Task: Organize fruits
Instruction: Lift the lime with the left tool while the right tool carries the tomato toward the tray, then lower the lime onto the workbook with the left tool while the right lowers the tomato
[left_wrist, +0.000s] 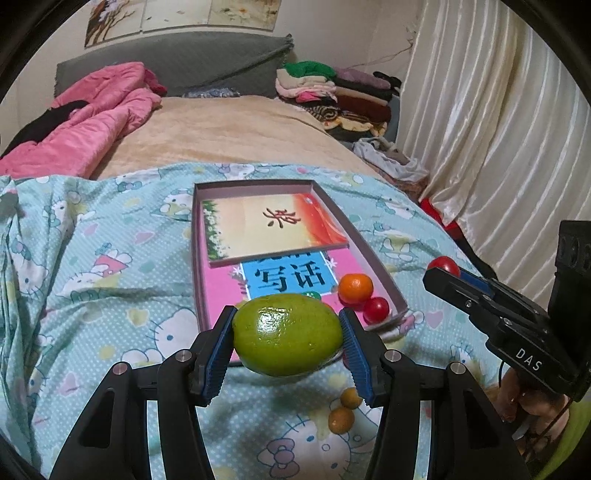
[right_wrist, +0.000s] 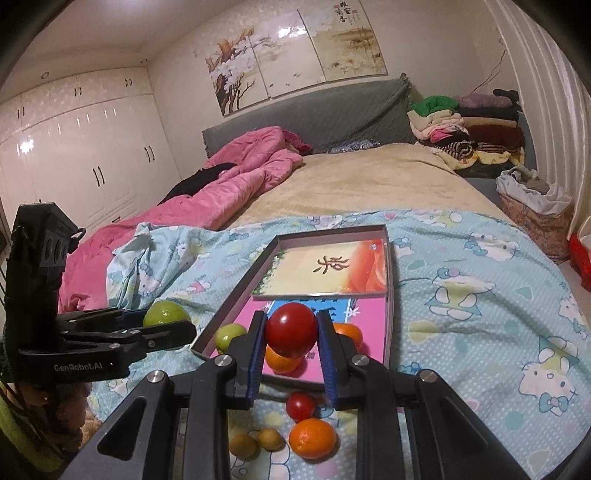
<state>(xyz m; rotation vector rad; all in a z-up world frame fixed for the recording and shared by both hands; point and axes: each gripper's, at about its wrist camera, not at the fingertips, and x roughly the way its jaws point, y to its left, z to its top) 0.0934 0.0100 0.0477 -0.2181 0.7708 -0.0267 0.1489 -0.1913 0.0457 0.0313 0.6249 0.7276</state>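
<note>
Green fruit: large, glossy, oval; clamped between the blue pads of the left gripper, raised clear of the bedspread, in front of the box's near edge.
Left gripper: jaws partly apart, both pads pressing the sides of the green fruit; from the right wrist view it shows at left, its fingers around the same fruit.
Red tomato: round, dark red; grasped between the pads of the right gripper, held above the near end of the box.
Right gripper: jaws drawn narrow, clenched on the red tomato; seen from the left wrist view at the right edge, the tomato at its tip.
Box: shallow, rectangular, open-topped, lying on the bedspread; books lie flat inside.
Fruit in box: an orange and a small tomato touching in the near right corner; a small green fruit in the near left corner.
Fruit outside box: a small tomato, an orange and two yellowish-brown fruits on the bedspread near the box's front.
Bedspread: pale blue, cartoon-cat print, covering the bed's near end.
</note>
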